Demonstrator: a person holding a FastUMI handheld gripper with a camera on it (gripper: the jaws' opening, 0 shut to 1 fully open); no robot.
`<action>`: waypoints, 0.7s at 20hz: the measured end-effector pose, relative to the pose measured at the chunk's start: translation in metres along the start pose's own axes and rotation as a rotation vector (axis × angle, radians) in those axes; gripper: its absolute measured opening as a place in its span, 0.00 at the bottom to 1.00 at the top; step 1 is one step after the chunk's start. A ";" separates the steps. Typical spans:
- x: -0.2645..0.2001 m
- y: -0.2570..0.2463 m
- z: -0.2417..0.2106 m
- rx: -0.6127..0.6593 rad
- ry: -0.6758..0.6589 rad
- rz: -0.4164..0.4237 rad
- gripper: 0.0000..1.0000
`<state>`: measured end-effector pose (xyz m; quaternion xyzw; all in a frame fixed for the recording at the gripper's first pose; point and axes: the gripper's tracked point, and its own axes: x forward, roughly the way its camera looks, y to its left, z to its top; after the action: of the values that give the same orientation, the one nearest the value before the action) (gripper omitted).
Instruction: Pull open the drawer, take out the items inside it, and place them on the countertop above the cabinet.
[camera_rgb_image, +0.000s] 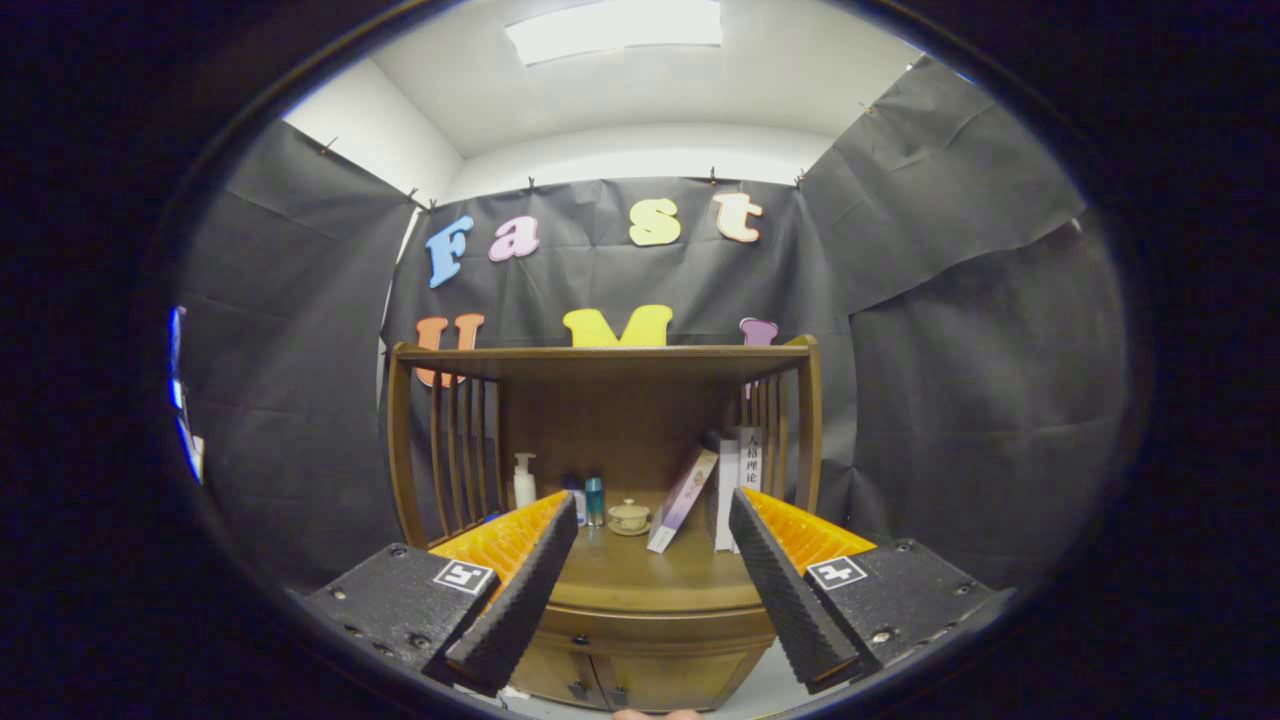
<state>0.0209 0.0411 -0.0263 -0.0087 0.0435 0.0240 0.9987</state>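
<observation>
A brown wooden cabinet (650, 630) stands ahead of me against the black wall. Its countertop (650, 575) lies beyond and between my fingers, under a slatted shelf frame (600, 352). Below the counter the drawer front (660, 628) is closed, with two small door knobs (595, 690) under it. My gripper (652, 520) is open, its two black-padded fingers (520, 590) spread wide with nothing between them, still some way short of the cabinet.
On the countertop stand a white pump bottle (524, 482), a small teal bottle (594, 501), a little lidded cup on a saucer (629, 517), a leaning purple book (683, 501) and upright white books (738, 480). A fingertip (655, 714) shows at the bottom.
</observation>
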 end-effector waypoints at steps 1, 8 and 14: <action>0.001 0.001 -0.002 -0.004 0.002 0.000 0.99; 0.010 0.014 -0.032 0.026 0.034 0.035 0.99; 0.038 0.029 -0.113 0.047 0.146 0.060 0.99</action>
<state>0.0481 0.0695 -0.1426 0.0144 0.1167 0.0520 0.9917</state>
